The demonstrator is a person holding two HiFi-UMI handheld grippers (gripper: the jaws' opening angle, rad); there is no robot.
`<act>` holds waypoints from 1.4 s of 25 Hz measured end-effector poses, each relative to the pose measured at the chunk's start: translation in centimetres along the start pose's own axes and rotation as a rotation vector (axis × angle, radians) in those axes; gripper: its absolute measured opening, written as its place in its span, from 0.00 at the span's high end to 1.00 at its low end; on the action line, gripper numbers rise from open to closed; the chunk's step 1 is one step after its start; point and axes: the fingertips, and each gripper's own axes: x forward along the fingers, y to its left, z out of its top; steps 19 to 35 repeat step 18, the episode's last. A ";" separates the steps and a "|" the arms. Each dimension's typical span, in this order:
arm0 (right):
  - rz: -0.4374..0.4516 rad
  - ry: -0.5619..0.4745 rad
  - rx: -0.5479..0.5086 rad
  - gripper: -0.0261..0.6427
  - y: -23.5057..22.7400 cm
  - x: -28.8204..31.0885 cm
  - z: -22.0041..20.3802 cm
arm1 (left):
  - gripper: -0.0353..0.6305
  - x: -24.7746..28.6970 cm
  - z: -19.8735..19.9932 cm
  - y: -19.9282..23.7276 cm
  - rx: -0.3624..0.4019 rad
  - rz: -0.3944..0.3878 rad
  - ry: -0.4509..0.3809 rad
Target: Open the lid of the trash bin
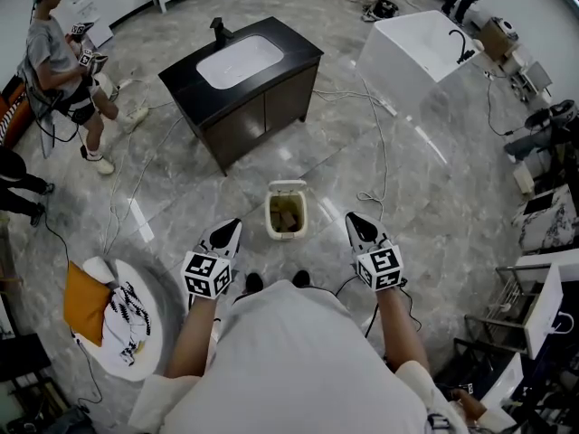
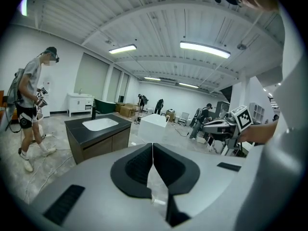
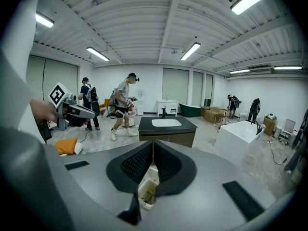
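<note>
So the room is pretty busy: a dark vanity cabinet (image 1: 271,98) with a white sink (image 1: 240,61) let into its top sits straight ahead on the grey marble-look floor (image 1: 425,188), a white bathtub (image 1: 412,57) is off to the far right, and another person (image 1: 63,66) stands at the far left with their own gear. Thin cables (image 1: 382,165) snake across the floor on both sides of the cabinet, one of them running down to a spot near the right gripper. Down at the lower left there's a round white seat-like thing (image 1: 136,355) with an orange cushion (image 1: 86,301) on it. The trash bin (image 1: 287,231) stands by itself on the floor between the cabinet and the wearer's black shoes (image 1: 254,283), roughly midway between the two gripper tips and a bit ahead of them, touching neither. It's small, cream-white with rounded corners, and there's brownish stuff showing inside. Its lid (image 1: 287,187) is already tipped up at the far end, so the mouth faces straight up. Its long side runs away from the wearer toward the cabinet, with the raised lid on the cabinet side. The left gripper (image 1: 226,231) has its jaws pressed together with nothing in them, same for the right gripper (image 1: 358,224), and both aim forward and down, flanking the bin.
</note>
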 end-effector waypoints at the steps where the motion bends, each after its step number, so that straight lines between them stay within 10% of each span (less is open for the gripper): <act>1: -0.001 0.002 0.002 0.91 0.0 0.0 -0.1 | 0.92 0.0 0.0 0.0 -0.002 0.000 0.000; 35: 0.003 0.004 0.013 0.91 -0.8 0.7 0.1 | 0.92 0.7 0.1 0.3 -0.017 0.009 0.006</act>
